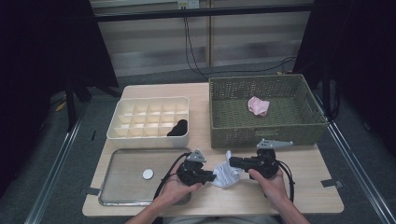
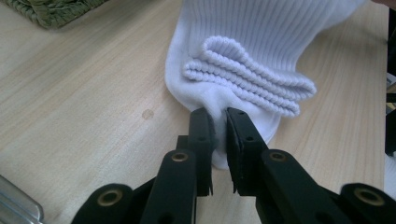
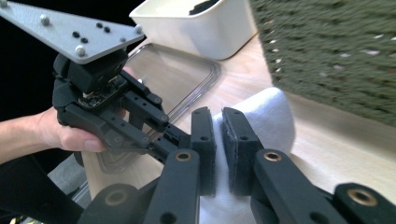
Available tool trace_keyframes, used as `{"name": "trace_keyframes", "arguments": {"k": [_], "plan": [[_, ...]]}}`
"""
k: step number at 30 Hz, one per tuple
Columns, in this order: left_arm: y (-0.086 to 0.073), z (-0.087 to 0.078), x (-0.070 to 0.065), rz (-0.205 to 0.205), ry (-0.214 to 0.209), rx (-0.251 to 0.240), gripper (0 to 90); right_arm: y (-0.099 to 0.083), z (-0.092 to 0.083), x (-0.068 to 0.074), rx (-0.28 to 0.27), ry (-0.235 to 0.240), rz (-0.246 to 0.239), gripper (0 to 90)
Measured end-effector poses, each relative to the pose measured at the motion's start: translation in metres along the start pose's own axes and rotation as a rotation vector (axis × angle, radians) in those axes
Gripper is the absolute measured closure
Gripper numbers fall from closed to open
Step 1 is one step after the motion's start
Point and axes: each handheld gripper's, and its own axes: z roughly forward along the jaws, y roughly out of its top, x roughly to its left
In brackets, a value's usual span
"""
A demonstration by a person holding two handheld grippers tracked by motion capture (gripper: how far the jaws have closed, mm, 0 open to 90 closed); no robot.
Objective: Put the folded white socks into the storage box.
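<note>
A white ribbed sock [image 1: 226,175] lies bunched on the wooden table near the front edge, between my two hands. My left gripper [image 1: 212,177] comes at it from the left. In the left gripper view its jaws [image 2: 219,123] pinch a fold at the sock's [image 2: 243,46] edge, below the rolled cuff. My right gripper [image 1: 232,162] reaches in from the right. In the right gripper view its jaws [image 3: 218,140] are shut on the sock's [image 3: 271,116] fabric, with the left gripper's body just beyond.
A green woven basket [image 1: 266,135] stands behind the sock at right, with a pink cloth [image 1: 258,106] inside. A white divided box [image 1: 147,137] at back left holds a black item [image 1: 178,128]. A metal tray [image 1: 121,163] with a white disc [image 1: 147,174] lies front left.
</note>
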Motion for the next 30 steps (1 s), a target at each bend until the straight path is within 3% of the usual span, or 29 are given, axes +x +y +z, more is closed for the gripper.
{"name": "trace_keyframes", "arguments": {"k": [15, 24, 30], "plan": [[0.000, 0.003, -0.002, -0.004, 0.012, 0.001, 82.9, -0.011, 0.022, 0.013, 0.073, 0.041, -0.022, 82.6], [0.000, 0.003, -0.003, -0.019, 0.020, 0.001, 83.2, -0.017, 0.027, 0.017, 0.109, 0.064, -0.027, 79.7], [-0.002, 0.003, -0.004, -0.030, 0.031, -0.003, 83.3, -0.023, 0.022, 0.022, 0.126, 0.048, -0.038, 73.4]]}}
